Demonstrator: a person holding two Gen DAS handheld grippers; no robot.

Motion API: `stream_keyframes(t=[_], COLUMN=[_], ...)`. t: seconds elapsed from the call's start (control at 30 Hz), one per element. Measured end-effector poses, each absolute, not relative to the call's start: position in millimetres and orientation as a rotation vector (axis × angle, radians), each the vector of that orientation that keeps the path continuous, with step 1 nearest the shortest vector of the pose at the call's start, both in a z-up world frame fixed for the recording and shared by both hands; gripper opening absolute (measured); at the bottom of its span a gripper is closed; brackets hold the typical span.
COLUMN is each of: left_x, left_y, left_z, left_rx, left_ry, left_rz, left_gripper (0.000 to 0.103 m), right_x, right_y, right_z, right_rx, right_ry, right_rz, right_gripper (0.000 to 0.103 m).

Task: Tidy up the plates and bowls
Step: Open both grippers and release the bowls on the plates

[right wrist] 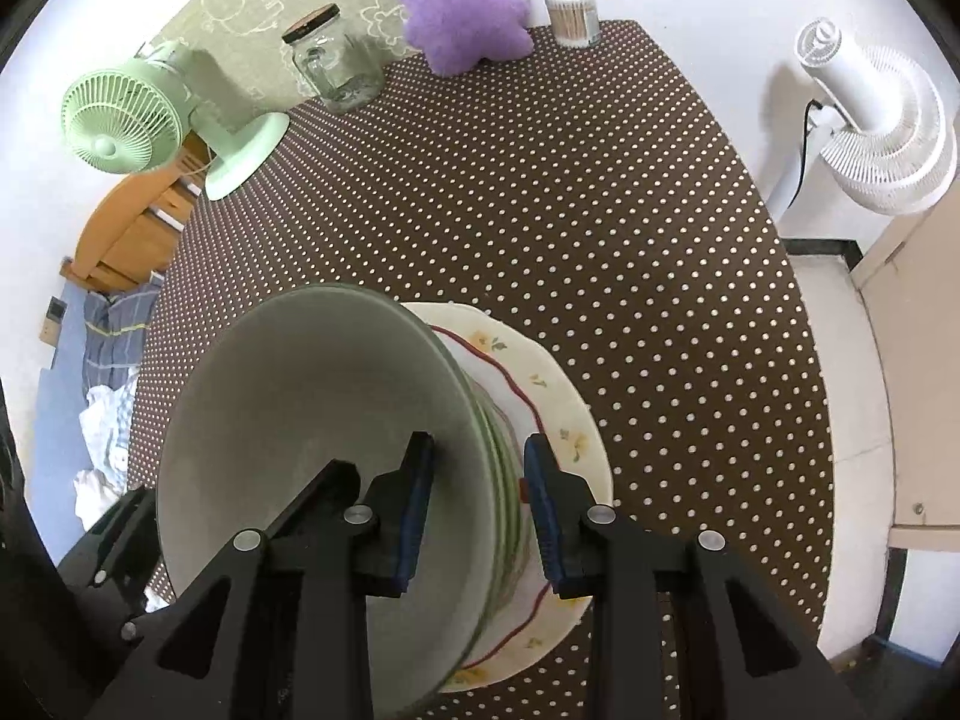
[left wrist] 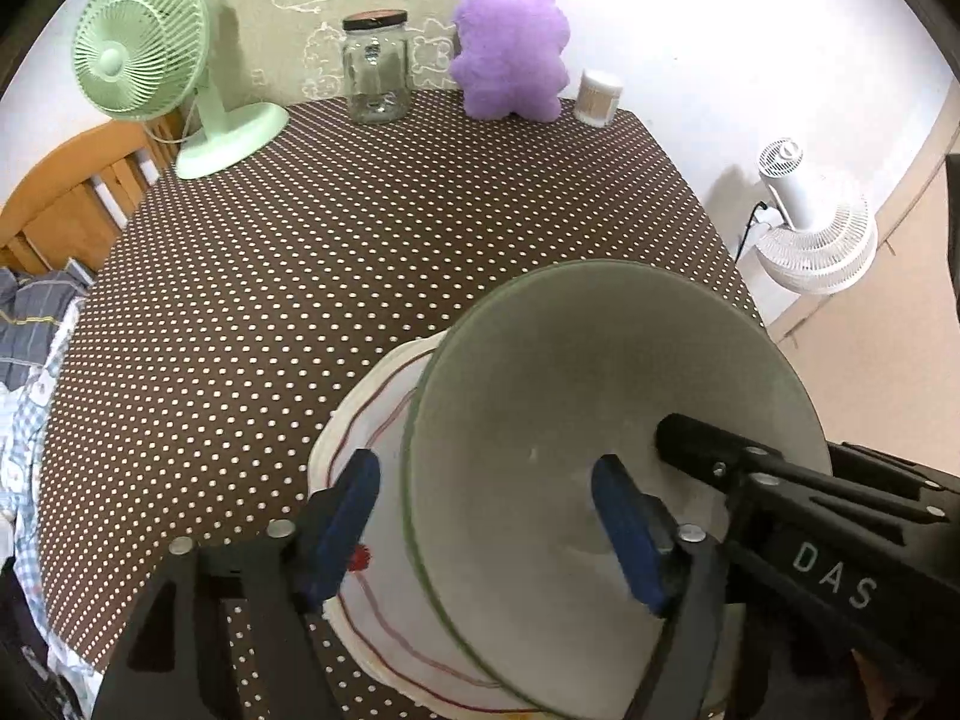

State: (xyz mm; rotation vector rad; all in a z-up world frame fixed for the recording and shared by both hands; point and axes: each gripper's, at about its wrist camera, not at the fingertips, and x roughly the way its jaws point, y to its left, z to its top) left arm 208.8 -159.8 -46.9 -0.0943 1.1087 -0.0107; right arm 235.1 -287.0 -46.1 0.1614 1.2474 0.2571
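Left gripper (left wrist: 489, 516) — jaws wide, straddling the green bowl's (left wrist: 600, 372) left rim without pressing. The bowl sits on the floral plate (right wrist: 558, 396) on the dotted table (left wrist: 360, 240). Right gripper (right wrist: 480, 501) — 2 pads flank the right rim, apart from it.

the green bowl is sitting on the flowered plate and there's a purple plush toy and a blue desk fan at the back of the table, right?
Almost: the desk fan is pale green, not blue, as the left wrist view shows. The green bowl does sit on the flowered plate, and the purple plush toy stands at the back of the table.
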Motion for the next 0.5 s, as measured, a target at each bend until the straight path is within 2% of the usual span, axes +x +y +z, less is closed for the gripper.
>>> stream_keyframes(t=[0.2, 0.4, 0.5], left_x=[196, 175, 164], left_y=[-153, -139, -129], left_z=[-35, -14, -3], left_rx=[-0.081, -0.061, -0.049], left_ry=[1.079, 1.004, 0.958], left_rz=[0.011, 0.006, -0.008], left_gripper=[0.083, 0.084, 0.085], right_x=[224, 205, 190], right_y=[-289, -280, -268], right_z=[-35, -10, 6], right_rx=[0.149, 0.114, 0.090], right_ry=[1.206, 1.115, 1.051], right_rz=[0.233, 0.200, 0.166], right_gripper=[0.058, 0.067, 0.068])
